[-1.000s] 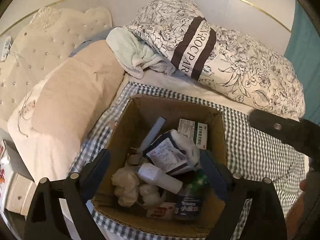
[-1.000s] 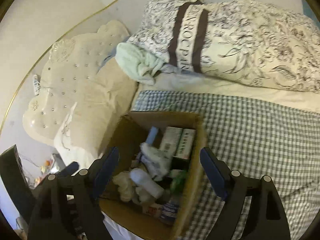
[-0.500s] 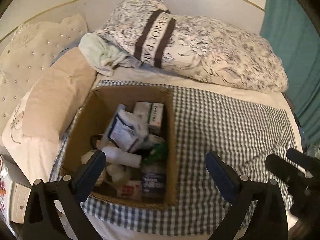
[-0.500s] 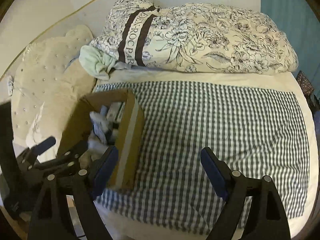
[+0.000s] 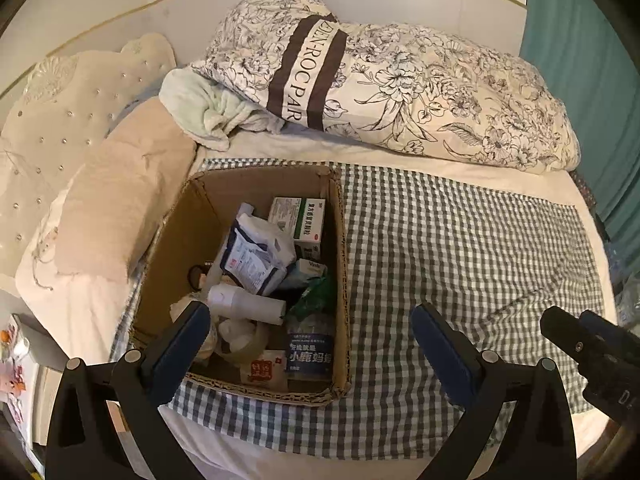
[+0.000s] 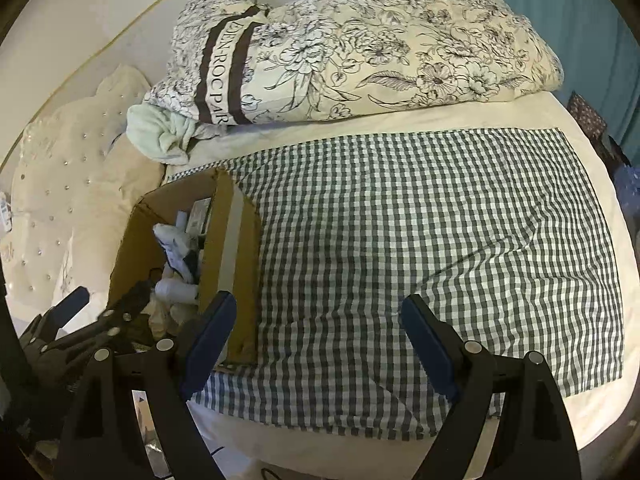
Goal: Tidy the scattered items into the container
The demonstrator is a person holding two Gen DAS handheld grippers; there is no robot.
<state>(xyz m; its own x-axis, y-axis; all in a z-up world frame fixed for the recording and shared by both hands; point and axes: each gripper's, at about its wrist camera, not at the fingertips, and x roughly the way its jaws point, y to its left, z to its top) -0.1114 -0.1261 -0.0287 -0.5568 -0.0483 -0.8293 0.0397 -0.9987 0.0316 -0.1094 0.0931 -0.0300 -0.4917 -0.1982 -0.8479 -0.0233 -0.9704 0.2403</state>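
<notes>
An open cardboard box [image 5: 342,240] sits on the green checked cloth [image 5: 460,240] at the bed's left side. It holds several items: a green-and-white medicine box [image 5: 298,218], a white pouch [image 5: 256,256], a white bottle [image 5: 244,304], a blue-labelled pack [image 5: 310,354]. My left gripper [image 5: 310,334] is open and empty above the box's near right corner. My right gripper [image 6: 316,326] is open and empty over the cloth, to the right of the box [image 6: 232,240]. The checked cloth [image 6: 440,220] carries no loose items.
A floral duvet [image 5: 400,80] and a pale green towel [image 5: 200,112] lie along the back of the bed. A beige pillow [image 5: 120,196] and a tufted headboard [image 5: 48,120] are left of the box. A teal curtain [image 5: 592,60] hangs at right.
Both grippers have drawn back and to the right, away from the box. The box now sits further away in both views, and the open cloth fills the right wrist view.
</notes>
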